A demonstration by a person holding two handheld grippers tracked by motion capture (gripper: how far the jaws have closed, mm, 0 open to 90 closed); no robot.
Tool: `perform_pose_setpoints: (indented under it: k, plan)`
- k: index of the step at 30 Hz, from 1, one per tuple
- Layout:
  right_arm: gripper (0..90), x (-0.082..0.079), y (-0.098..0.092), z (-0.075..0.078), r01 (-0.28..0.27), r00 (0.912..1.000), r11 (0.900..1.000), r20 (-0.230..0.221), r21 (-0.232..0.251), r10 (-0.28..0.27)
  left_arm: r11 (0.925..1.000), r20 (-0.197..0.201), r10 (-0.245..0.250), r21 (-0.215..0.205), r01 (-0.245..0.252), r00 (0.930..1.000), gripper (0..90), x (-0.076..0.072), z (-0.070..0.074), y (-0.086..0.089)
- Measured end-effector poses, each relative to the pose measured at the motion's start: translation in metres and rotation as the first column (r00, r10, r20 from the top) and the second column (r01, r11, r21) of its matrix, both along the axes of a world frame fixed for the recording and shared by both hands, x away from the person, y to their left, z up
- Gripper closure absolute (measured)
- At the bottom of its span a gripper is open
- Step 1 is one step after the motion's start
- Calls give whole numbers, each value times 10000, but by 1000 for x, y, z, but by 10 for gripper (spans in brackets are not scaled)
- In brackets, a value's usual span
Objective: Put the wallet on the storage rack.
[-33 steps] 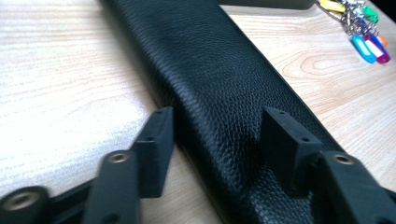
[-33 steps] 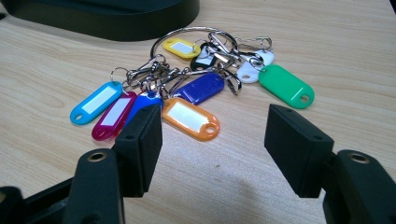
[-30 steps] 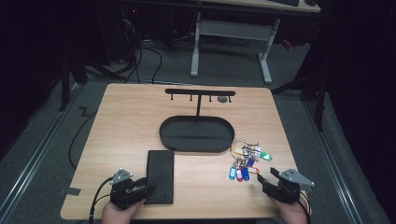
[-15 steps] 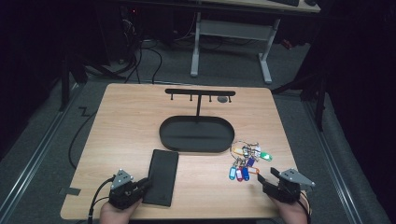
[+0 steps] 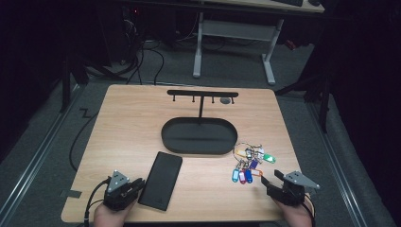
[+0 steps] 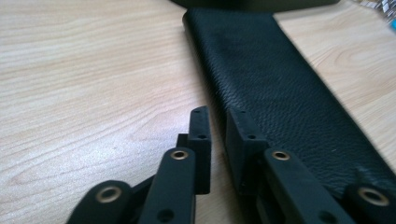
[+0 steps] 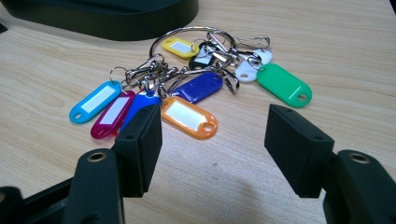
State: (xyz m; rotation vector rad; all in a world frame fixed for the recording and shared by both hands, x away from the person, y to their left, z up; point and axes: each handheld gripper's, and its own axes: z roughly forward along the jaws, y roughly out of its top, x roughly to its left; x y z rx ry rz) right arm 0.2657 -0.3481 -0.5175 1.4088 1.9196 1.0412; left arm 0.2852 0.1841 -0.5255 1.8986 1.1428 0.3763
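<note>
We see the left gripper [image 5: 135, 186] at the near left corner of the light wooden table [image 5: 127, 127], its 2 jaws having just been closing and now nearly together with only a thin slit between them. Nothing sits in that slit. In the left gripper view the flat black leather-textured wallet [image 6: 275, 88] lies just beside the left gripper [image 6: 218, 135], running away from the jaw tips toward the far side (whether the nearer jaw touches its edge we cannot tell). From the high view the black leather-textured wallet [image 5: 161, 179] lies slanted, its near end next to that gripper and its far end close to the black oval tray [image 5: 198, 136].

The right gripper [image 5: 272, 181] rests at the near right corner with its 2 jaws standing wide apart and holding nothing. In the right gripper view the bunch of coloured plastic key tags on a metal ring [image 7: 191, 81] lies on the wood just beyond the right gripper [image 7: 212, 128], not touched by either jaw; the orange tag is the nearest.
</note>
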Motion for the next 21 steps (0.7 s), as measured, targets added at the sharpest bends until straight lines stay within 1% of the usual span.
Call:
perform_pose_setpoints:
  k: [1, 2, 3, 5, 6, 7, 9, 10, 11, 13, 15, 16, 17, 18, 19, 21]
  plan:
    - [371, 0, 0, 0, 13, 10000, 10000, -40, 18, -13, 9999, 68, -45, -100, 45, 10000, 729, -1, 1, -1]
    - [371, 0, 0, 0, 13, 10000, 10000, -40, 18, -13, 9998, 50, -109, -151, 110, 9999, 729, -2, 1, -1]
    - [371, 1, 0, 0, 4, 10000, 10000, -50, 6, -4, 9992, -22, -244, -333, 243, 9997, 640, -2, 1, -4]
    - [371, 1, 1, 0, -41, 10000, 10000, -29, -6, 41, 9978, -139, -404, -534, 396, 9991, 553, -2, -1, -7]
    - [371, 1, 1, 0, -27, 10000, 10000, -31, 16, 27, 9972, -258, -477, -581, 461, 9985, 508, -1, -3, -9]
    - [370, 1, 1, 0, -49, 10000, 10000, -46, -3, 49, 9972, -409, -482, -598, 458, 9980, 464, -1, -5, -11]
    - [370, 1, 1, -1, -76, 10000, 10000, -52, -3, 76, 9973, -564, -397, -645, 360, 9976, 403, 1, -7, -12]
    - [370, 1, 1, -1, -68, 10000, 10000, -61, 1, 68, 9968, -628, -330, -742, 283, 9975, 382, 2, -8, -12]
    - [369, 1, 1, -1, -67, 9999, 10000, -78, 10, 67, 9958, -789, -268, -890, 197, 9965, 365, 3, -10, -11]
    - [369, 1, 1, -1, -79, 9999, 10000, -101, 16, 79, 9914, -1120, -237, -1307, 89, 9934, 358, 4, -13, -8]
    - [369, 1, 1, -2, -80, 9999, 10000, -126, 36, 80, 9894, -1196, -234, -1454, 58, 9925, 381, 4, -13, -7]
    - [369, 1, 1, -2, -77, 9999, 10000, -138, 39, 78, 9869, -1264, -282, -1614, 75, 9916, 405, 3, -13, -7]
    - [368, 1, 1, -2, -82, 9999, 10000, -151, 44, 82, 9837, -1408, -287, -1800, 30, 9896, 454, 2, -14, -8]
    - [369, 1, 1, -2, -75, 9998, 10000, -170, 44, 76, 9816, -1449, -249, -1911, -33, 9891, 482, 2, -14, -8]
    - [368, 2, 1, -2, -86, 9998, 10000, -174, 34, 86, 9815, -1469, -257, -1914, -29, 9888, 492, 2, -14, -7]
    - [369, 2, 2, -2, -130, 9998, 9999, -177, 25, 131, 9778, -1626, -236, -2093, -112, 9864, 522, 2, -15, -5]
